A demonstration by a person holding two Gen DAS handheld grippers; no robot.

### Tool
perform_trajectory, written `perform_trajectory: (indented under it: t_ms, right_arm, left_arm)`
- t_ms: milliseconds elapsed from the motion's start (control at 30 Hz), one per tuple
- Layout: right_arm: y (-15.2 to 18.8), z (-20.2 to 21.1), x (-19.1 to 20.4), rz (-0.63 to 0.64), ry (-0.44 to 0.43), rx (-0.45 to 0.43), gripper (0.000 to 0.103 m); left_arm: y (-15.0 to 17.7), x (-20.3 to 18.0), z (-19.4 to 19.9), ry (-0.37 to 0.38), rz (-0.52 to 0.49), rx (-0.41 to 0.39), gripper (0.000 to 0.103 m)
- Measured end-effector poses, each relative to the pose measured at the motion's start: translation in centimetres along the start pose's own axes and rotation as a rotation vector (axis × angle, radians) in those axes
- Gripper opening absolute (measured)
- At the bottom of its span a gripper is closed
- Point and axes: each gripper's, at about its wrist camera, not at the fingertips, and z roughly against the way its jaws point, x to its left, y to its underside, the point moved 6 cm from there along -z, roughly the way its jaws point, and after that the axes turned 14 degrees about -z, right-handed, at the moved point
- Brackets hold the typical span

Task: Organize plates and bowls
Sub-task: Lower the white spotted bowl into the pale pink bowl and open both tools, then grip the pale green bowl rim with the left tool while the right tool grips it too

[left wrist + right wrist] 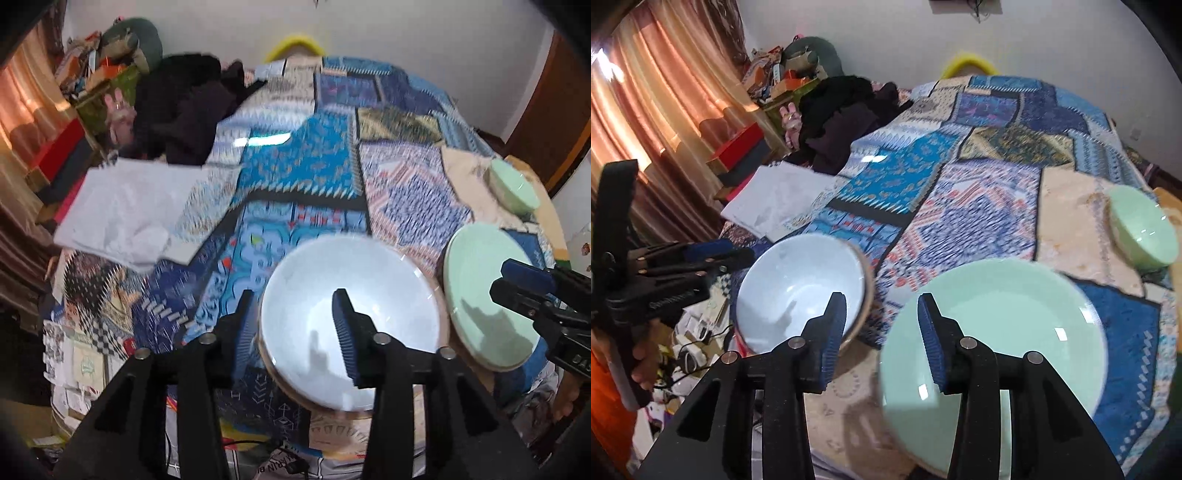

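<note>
A white bowl with a brown rim stands on the patchwork cloth. My left gripper is open and straddles its near-left rim, one finger outside and one over the inside, neither pad pressing. Just to its right lies a pale green plate. In the right wrist view my right gripper is open across the left edge of the green plate, with the white bowl to the left. A small green bowl stands farther back on the right.
A white folded sheet and a heap of black clothing lie at the back left. Boxes and clutter line the curtain side. The cloth's middle is bare. A hand holds the left gripper.
</note>
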Motion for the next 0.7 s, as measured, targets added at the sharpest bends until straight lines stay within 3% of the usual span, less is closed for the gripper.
perform_trajectory:
  t_ms: [67, 133, 233, 500, 700]
  right_arm:
    - [-0.6, 1.0, -0.8, -0.003, 0.01, -0.027, 0.039]
    - [-1.3, 2.1, -2.0, -0.008, 0.027, -0.062, 0.051]
    - [-2.5, 4.0, -4.0, -0.015, 0.069, -0.129, 0.053]
    - [-5.4, 8.1, -10.7, -0.094, 0.156, -0.227, 0.061]
    - [-6.5, 10.3, -15.5, -0.153, 0.215, -0.268, 0.063]
  left_arm:
    - [-1.0, -0.4, 0.8, -0.003, -0.007, -0.021, 0.048]
    - [-2.2, -1.3, 1.7, -0.002, -0.015, -0.05, 0.054]
    - [-4.5, -2.9, 2.9, 0.0, -0.023, -0.099, 0.065]
    - [-10.9, -9.5, 3.8, 0.069, -0.072, -0.181, 0.082]
    - [-15.2, -15.2, 2.2, 0.124, -0.15, -0.184, 0.087]
